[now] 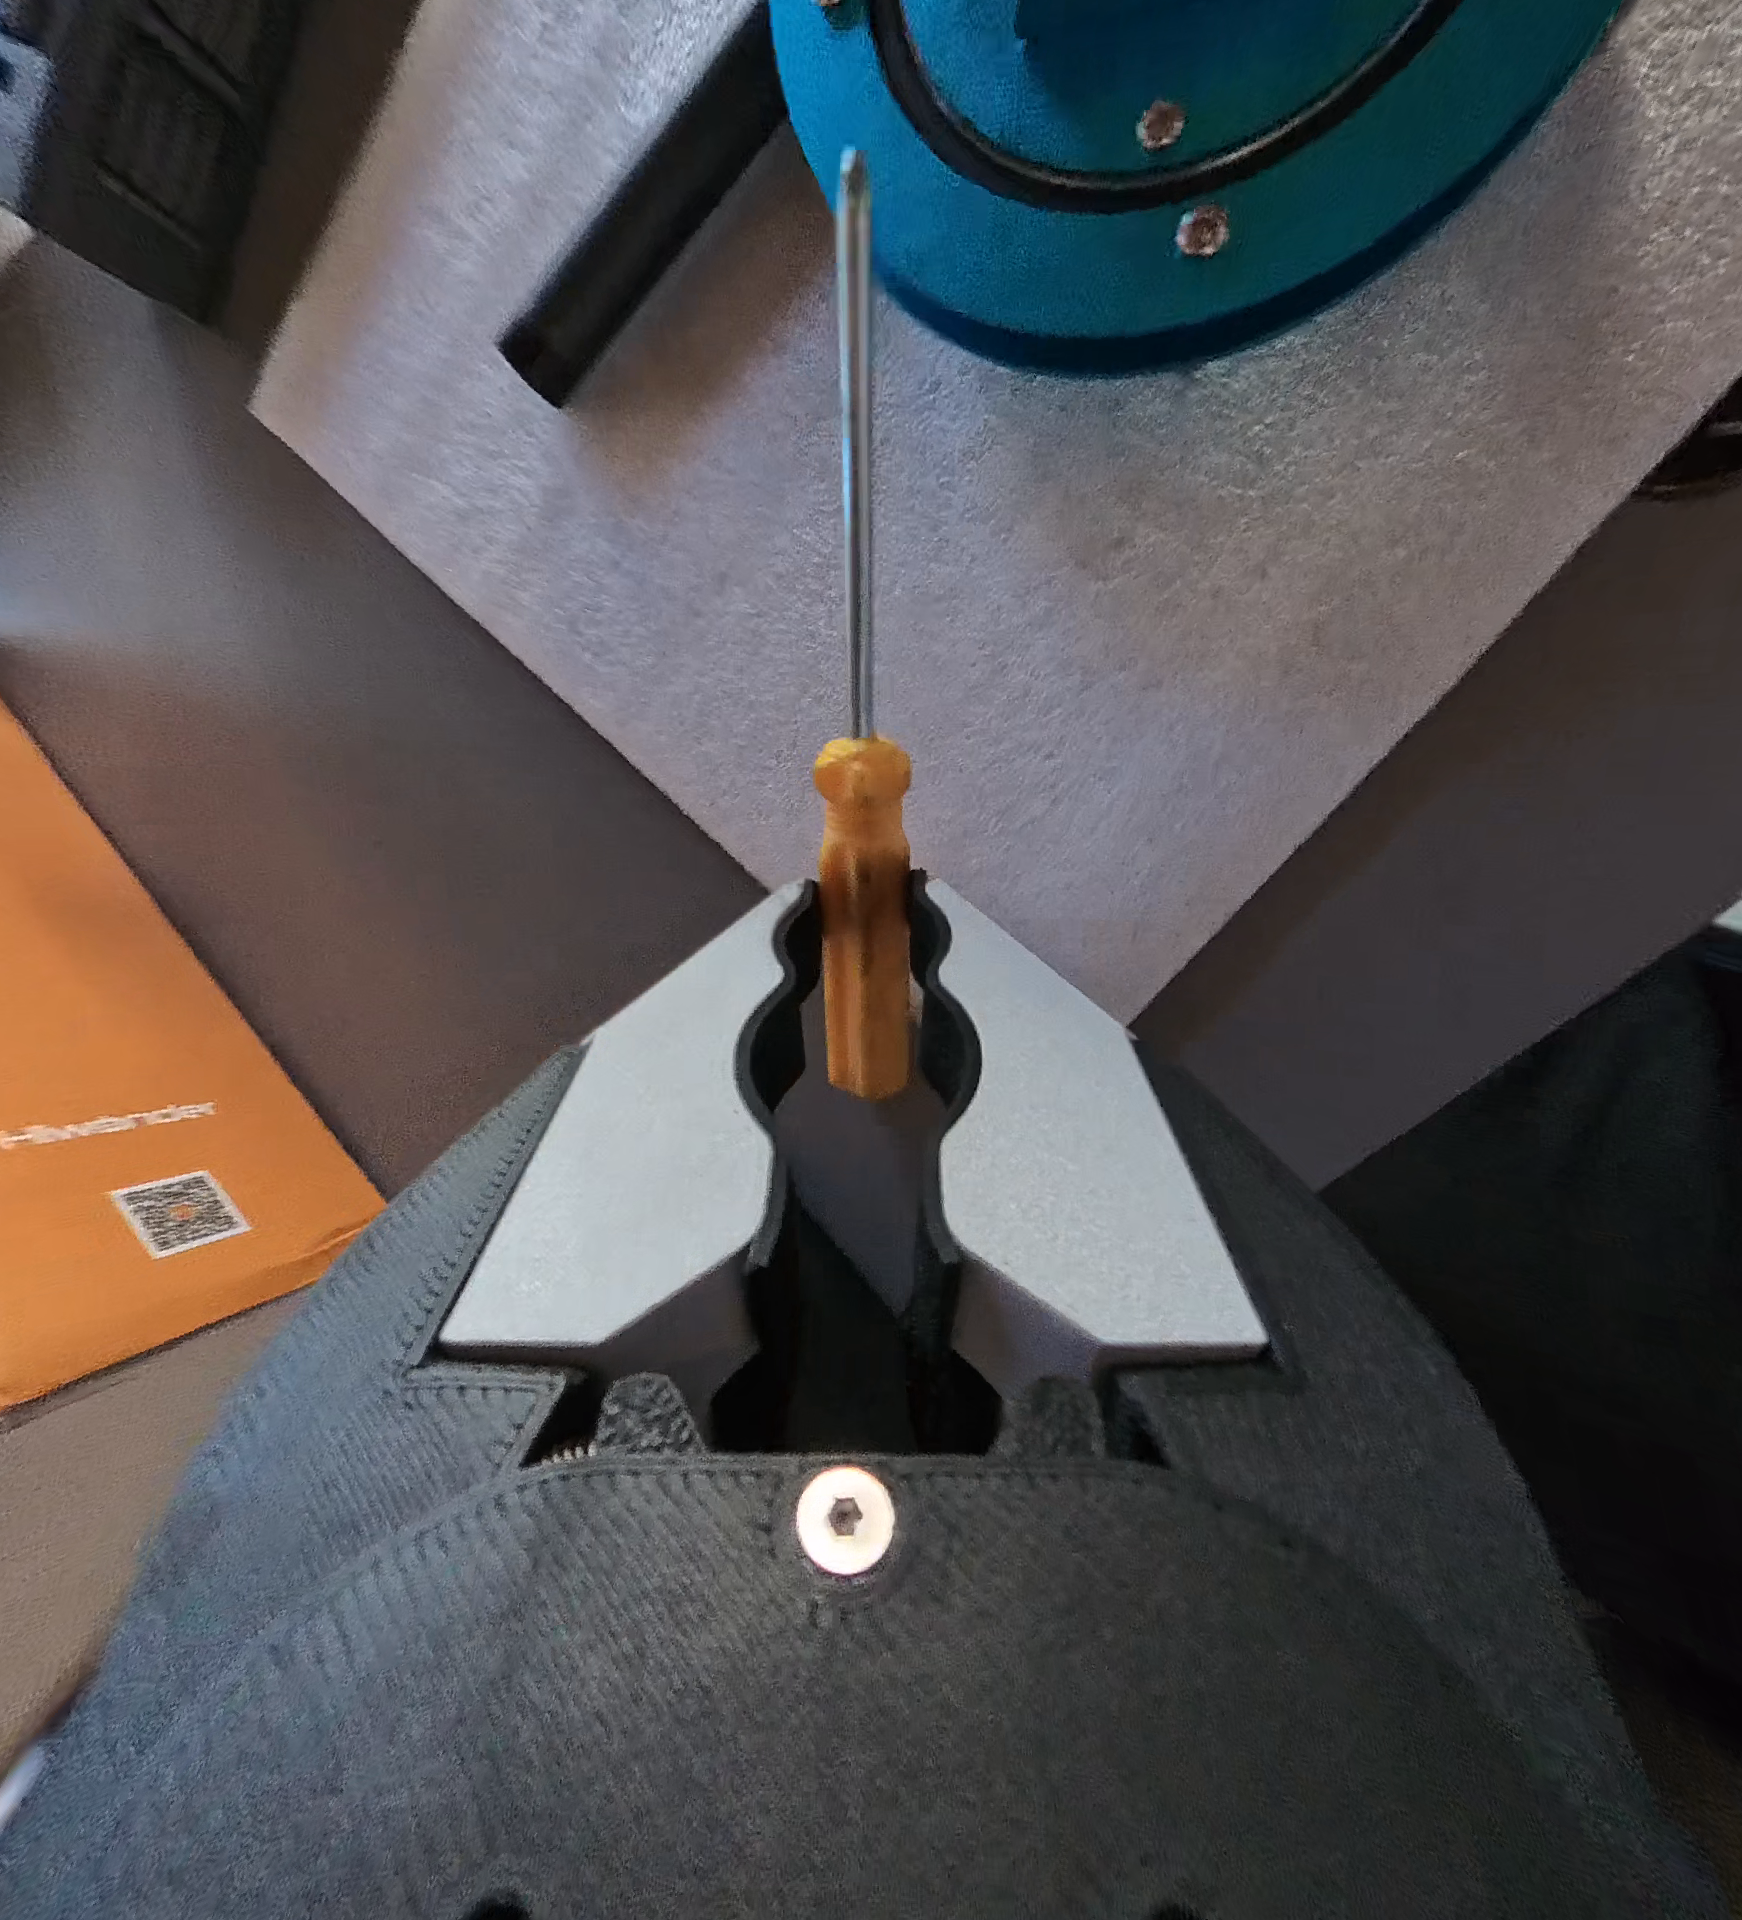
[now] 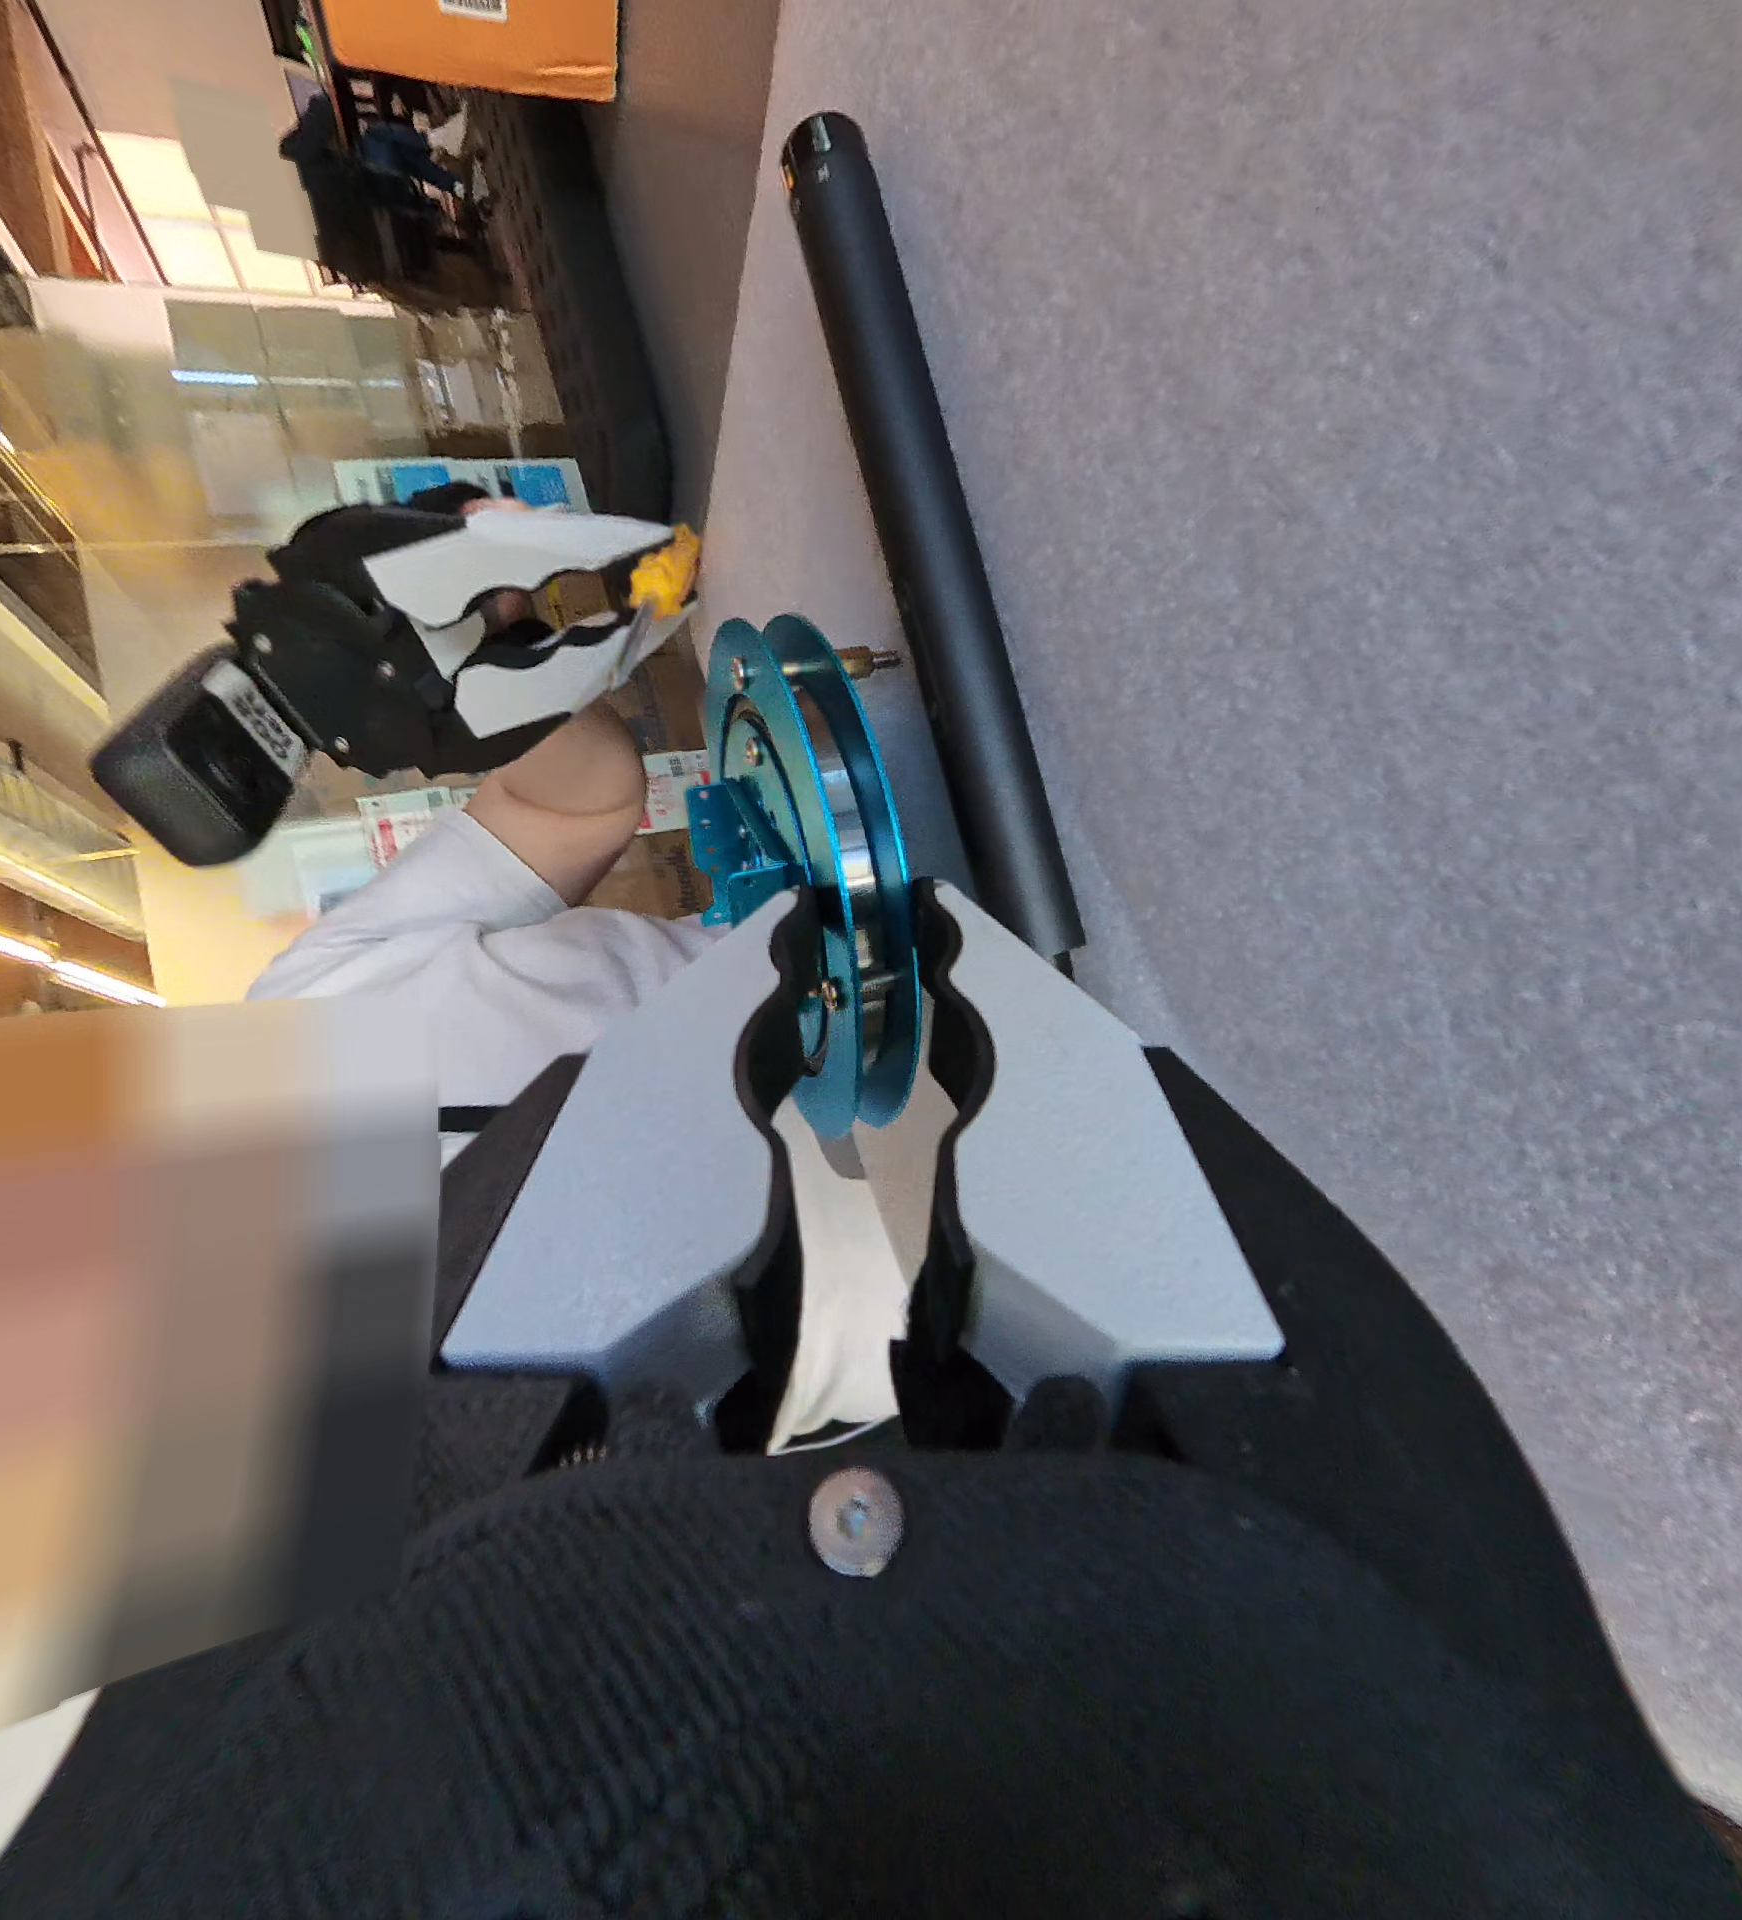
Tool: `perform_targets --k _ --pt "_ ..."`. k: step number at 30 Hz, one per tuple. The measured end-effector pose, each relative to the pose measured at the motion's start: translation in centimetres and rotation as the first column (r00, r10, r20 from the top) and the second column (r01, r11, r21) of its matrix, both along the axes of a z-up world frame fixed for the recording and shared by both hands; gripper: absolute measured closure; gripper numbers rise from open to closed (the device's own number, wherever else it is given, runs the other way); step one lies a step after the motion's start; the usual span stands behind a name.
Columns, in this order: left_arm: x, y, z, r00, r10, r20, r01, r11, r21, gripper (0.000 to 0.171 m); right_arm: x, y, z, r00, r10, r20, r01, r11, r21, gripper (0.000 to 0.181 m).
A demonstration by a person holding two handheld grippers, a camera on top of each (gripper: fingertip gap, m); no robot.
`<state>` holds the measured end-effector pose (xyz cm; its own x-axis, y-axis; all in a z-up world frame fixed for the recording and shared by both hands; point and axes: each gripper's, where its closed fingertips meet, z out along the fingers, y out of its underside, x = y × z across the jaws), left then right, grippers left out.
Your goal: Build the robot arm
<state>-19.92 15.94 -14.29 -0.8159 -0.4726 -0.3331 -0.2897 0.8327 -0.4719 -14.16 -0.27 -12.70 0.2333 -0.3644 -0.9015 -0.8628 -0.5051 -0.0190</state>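
My left gripper (image 1: 862, 894) is shut on the orange handle of a screwdriver (image 1: 862, 831). Its thin metal shaft points forward, and the tip lies just beside the edge of a blue round disc assembly (image 1: 1106, 187) with small screws (image 1: 1205, 229) in its face. My right gripper (image 2: 862, 899) is shut on the rim of the same blue disc assembly (image 2: 846, 831) and holds it on edge against the grey felt mat (image 2: 1366, 727). The left gripper also shows in the right wrist view (image 2: 638, 613), with the yellow-orange handle (image 2: 664, 582) between its fingers, left of the disc.
A black cylinder (image 2: 929, 540) lies on the grey mat behind the disc; it also shows in the left wrist view (image 1: 618, 281). An orange padded envelope (image 1: 67, 1039) lies at the left on the table. A person's white sleeve (image 2: 451, 935) is behind the left gripper. Spacing between my two grippers at the tips: around 20 cm.
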Motion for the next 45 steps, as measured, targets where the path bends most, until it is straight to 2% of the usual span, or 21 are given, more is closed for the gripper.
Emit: perform_targets --k 4,7,10,13,15,17,19,20,22,24,26,27,28,31,33,34,36,38,41,43,45 --pt "0.0 -0.3 -0.7 0.985 0.064 -0.158 -0.06 0.998 0.031 0.156 -0.2 -0.4 0.1 0.996 0.052 0.067 -0.052 0.999 -0.005 0.158" --pt "-0.1 -1.5 -0.5 0.947 0.097 -0.307 -0.101 0.995 0.001 0.156 -0.4 -1.0 0.2 0.988 0.105 0.114 -0.102 0.994 -0.026 0.151" --pt "-1.8 -3.1 -0.4 0.827 0.076 -0.557 -0.129 0.99 -0.056 0.156 -0.5 -1.5 0.6 0.979 0.14 0.146 -0.136 0.99 -0.037 0.144" --pt "-1.8 -3.6 -0.6 0.722 0.097 -0.685 -0.197 0.978 -0.07 0.156 -0.1 -2.1 1.1 0.964 0.171 0.202 -0.16 0.985 -0.072 0.146" --pt "-1.4 -3.9 -0.8 0.688 0.103 -0.719 -0.236 0.968 -0.088 0.156 0.2 -2.1 2.5 0.956 0.177 0.233 -0.171 0.984 -0.048 0.146" --pt "-1.2 -4.4 -0.4 0.674 0.096 -0.733 -0.282 0.95 -0.134 0.145 1.1 -3.1 2.7 0.925 0.208 0.316 -0.175 0.976 -0.13 0.146" --pt "-0.8 -4.7 0.7 0.702 0.085 -0.707 -0.321 0.924 -0.208 0.139 3.0 -3.7 3.3 0.842 0.21 0.497 -0.149 0.976 -0.159 0.148" --pt "-0.4 -4.6 1.4 0.732 0.089 -0.675 -0.335 0.911 -0.243 0.136 4.0 -3.3 4.2 0.772 0.171 0.612 -0.134 0.985 -0.106 0.154" --pt "1.5 -3.8 2.7 0.827 0.138 -0.545 -0.348 0.887 -0.303 0.134 6.9 -2.3 6.2 0.541 -0.015 0.841 -0.058 0.997 0.055 0.155" --pt "5.1 -1.3 3.3 0.896 0.285 -0.339 -0.385 0.88 -0.277 0.128 10.0 -2.9 6.7 0.308 -0.161 0.938 0.089 0.986 0.14 0.152" --pt "9.1 0.4 3.9 0.909 0.396 -0.132 -0.417 0.868 -0.268 0.111 12.5 -3.2 6.3 0.172 -0.187 0.967 0.192 0.97 0.153 0.142" --pt "10.9 0.5 4.0 0.906 0.42 -0.053 -0.418 0.864 -0.28 0.105 14.0 -3.8 5.5 0.139 -0.169 0.976 0.272 0.954 0.126 0.133" --pt "12.4 0.5 3.6 0.896 0.443 -0.011 -0.429 0.86 -0.278 0.095 15.5 -4.6 4.4 0.147 -0.159 0.976 0.362 0.927 0.096 0.123" --pt "15.6 0.1 2.1 0.863 0.506 -0.009 -0.486 0.824 -0.292 0.09 18.1 -5.6 1.9 0.284 -0.274 0.919 0.53 0.843 0.087 0.11" --pt "17.6 -0.1 1.4 0.857 0.515 0.012 -0.484 0.813 -0.323 0.087 19.7 -5.8 0.8 0.305 -0.306 0.902 0.579 0.811 0.08 0.098" --pt "18.4 0.2 0.7 0.852 0.523 0.01 -0.495 0.812 -0.308 0.078 20.5 -6.0 0.2 0.306 -0.291 0.906 0.601 0.797 0.053 0.088" --pt "19.5 0.4 -1.0 0.854 0.519 -0.035 -0.51 0.822 -0.252 0.062 21.4 -5.3 -0.5 0.309 -0.25 0.918 0.585 0.811 0.023 0.077" --pt "20.4 0.7 -1.2 0.84 0.536 -0.087 -0.537 0.795 -0.283 0.056 22.0 -4.5 -1.4 0.334 -0.194 0.923 0.565 0.825 -0.031 0.069" --pt "21.6 1.1 -1.2 0.819 0.555 -0.146 -0.57 0.757 -0.319 0.056 22.2 -2.8 -2.3 0.37 -0.191 0.909 0.541 0.84 -0.043 0.066" --pt "22.3 1.6 -1.2 0.803 0.572 -0.168 -0.592 0.732 -0.336 0.057 22.4 -2.4 -3.2 0.392 -0.131 0.91 0.529 0.842 -0.107 0.064" --pt "22.7 1.9 -1.8 0.79 0.584 -0.189 -0.611 0.722 -0.325 0.057 22.7 -2.1 -3.6 0.383 -0.063 0.922 0.518 0.841 -0.158 0.062"
